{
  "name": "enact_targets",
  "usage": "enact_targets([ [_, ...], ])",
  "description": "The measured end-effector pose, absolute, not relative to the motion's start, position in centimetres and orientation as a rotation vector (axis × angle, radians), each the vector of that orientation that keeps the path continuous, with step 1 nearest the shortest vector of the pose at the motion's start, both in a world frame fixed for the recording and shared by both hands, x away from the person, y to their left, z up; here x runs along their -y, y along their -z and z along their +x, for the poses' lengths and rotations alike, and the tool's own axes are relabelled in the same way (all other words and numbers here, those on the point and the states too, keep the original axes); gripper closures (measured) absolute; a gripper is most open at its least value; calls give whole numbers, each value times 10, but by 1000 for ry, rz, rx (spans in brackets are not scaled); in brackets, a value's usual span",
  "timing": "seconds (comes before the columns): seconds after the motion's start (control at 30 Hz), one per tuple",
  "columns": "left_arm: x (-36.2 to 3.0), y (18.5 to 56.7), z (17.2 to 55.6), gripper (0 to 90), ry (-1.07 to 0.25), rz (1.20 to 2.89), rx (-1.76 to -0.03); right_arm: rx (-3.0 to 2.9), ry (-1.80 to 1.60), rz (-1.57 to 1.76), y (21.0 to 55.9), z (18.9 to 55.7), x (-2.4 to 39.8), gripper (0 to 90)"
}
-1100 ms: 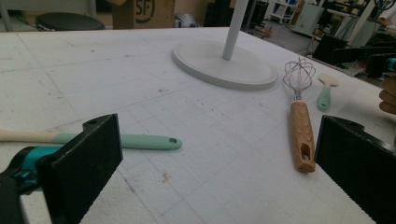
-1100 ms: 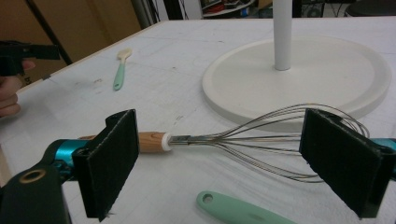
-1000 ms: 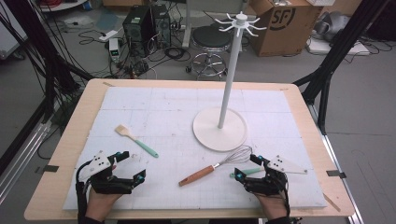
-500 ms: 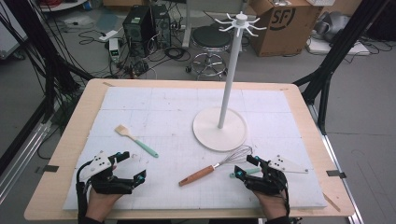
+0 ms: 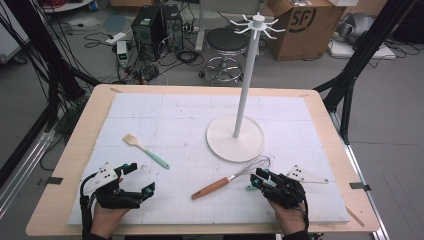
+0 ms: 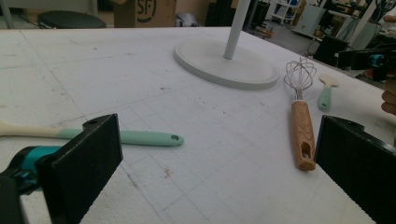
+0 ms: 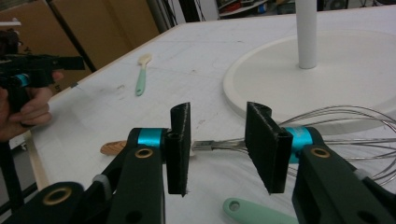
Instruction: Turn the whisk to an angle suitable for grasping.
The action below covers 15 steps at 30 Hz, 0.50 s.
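Grippers: right gripper (image 5: 256, 180) sits at the counter's (image 5: 90, 150) five o'clock corner, left gripper (image 5: 137, 180) at seven o'clock, both low over the white mat.
Right jaws: partly open and just been closing, narrower than a second ago; nothing is pinched, though the whisk's neck shows in the gap beyond them.
Left jaws: spread wide with nothing between them.
Short spatula: a small green-handled spatula (image 7: 254, 211) lies just under the right jaws, at their six o'clock.
Whisk: the whisk (image 5: 231, 177) lies between the hands at six o'clock, wooden handle toward the left gripper, wire head at the right jaws' twelve o'clock, touching or nearly touching the stand's rim.
Long spatula: a second green spatula (image 5: 146, 151) lies at the left gripper's one o'clock.
Stand: the white hook stand (image 5: 235, 137) rises right of centre, far beyond the tools.
Risk: I reckon the narrowed jaws may snag the springy wires and slip, or knock the short spatula aside.
Change: both hands and every tool lie where they did a second ago.
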<state>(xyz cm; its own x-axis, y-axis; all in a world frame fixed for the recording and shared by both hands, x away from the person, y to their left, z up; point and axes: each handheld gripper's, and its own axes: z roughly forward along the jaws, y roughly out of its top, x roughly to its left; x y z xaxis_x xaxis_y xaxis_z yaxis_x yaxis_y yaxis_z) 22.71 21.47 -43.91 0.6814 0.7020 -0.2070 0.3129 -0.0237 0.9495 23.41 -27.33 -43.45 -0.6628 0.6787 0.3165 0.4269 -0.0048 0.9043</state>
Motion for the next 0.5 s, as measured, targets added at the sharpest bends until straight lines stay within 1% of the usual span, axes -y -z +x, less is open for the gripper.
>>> enact_targets([
  [0.07, -215, 439, 227, 17, -384, 1617, -844, -2046, -1744, 1172, 435, 235, 275, 659],
  [0.13, -215, 439, 227, 17, -382, 1614, -846, -2045, -1746, 1175, 435, 235, 276, 672],
  [0.23, -215, 439, 227, 17, -384, 1616, -844, -2057, -1750, 1188, 435, 236, 275, 728],
  [0.27, -215, 439, 227, 17, -387, 1617, -845, -2057, -1750, 1188, 435, 236, 275, 728],
  [0.3, -215, 439, 227, 17, -384, 1618, -842, -2071, -1752, 1193, 435, 237, 274, 766],
  [0.33, -215, 439, 227, 17, -383, 1618, -842, -2071, -1752, 1193, 435, 237, 274, 766],
  [0.37, -215, 439, 227, 17, -386, 1618, -846, -2080, -1769, 1173, 434, 240, 271, 814],
  [0.4, -215, 440, 227, 17, -386, 1616, -847, -2079, -1777, 1158, 434, 241, 270, 840],
  [0.5, -216, 440, 226, 17, -390, 1616, -850, -2108, -1783, 1152, 433, 243, 266, 875],
])
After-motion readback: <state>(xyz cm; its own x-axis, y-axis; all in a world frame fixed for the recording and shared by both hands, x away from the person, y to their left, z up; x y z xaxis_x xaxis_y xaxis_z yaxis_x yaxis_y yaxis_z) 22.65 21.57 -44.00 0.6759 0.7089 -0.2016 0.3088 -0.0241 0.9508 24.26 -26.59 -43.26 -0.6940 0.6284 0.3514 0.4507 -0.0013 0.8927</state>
